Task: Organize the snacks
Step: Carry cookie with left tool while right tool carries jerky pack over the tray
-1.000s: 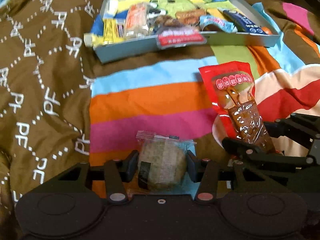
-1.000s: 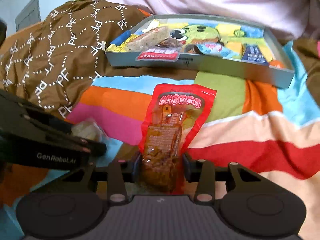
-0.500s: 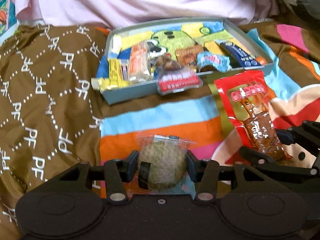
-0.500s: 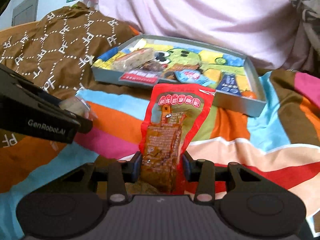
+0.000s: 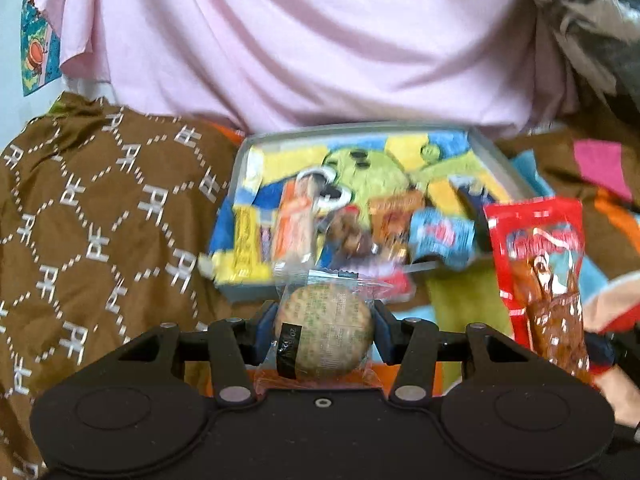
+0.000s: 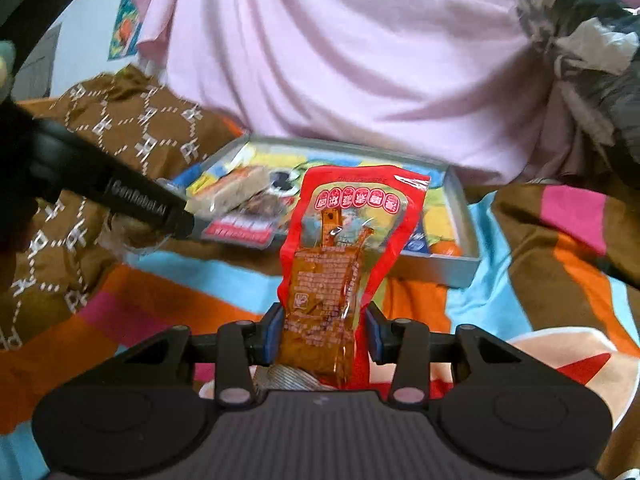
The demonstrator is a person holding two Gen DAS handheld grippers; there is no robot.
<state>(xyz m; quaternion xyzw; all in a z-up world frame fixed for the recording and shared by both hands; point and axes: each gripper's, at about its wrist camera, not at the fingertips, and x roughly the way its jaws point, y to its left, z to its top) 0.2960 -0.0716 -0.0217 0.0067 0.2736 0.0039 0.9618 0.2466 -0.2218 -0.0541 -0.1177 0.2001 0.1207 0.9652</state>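
Across the striped blanket [image 6: 500, 248] I see the grey tray [image 5: 492, 156] of snacks; my right tool [image 6: 320, 330] clamps the red snack pouch [image 6: 340, 248] upright before it, my left tool [image 5: 322, 330] grips the wrapped round cracker [image 5: 324, 330].

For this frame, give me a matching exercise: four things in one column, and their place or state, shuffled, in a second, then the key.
Things:
1. round biscuit in a clear wrapper
2. red pouch with a brown snack inside
3. shallow grey tray with a cartoon-printed bottom
4. brown cloth with white lettering

Places or states:
A. resting on the striped blanket, several snacks inside
B. clamped between the fingers of the right gripper
C. bunched up to the left of the tray
D. clamped between the fingers of the left gripper

Pairs: 1-D, 2-B, 3-A, 4-C
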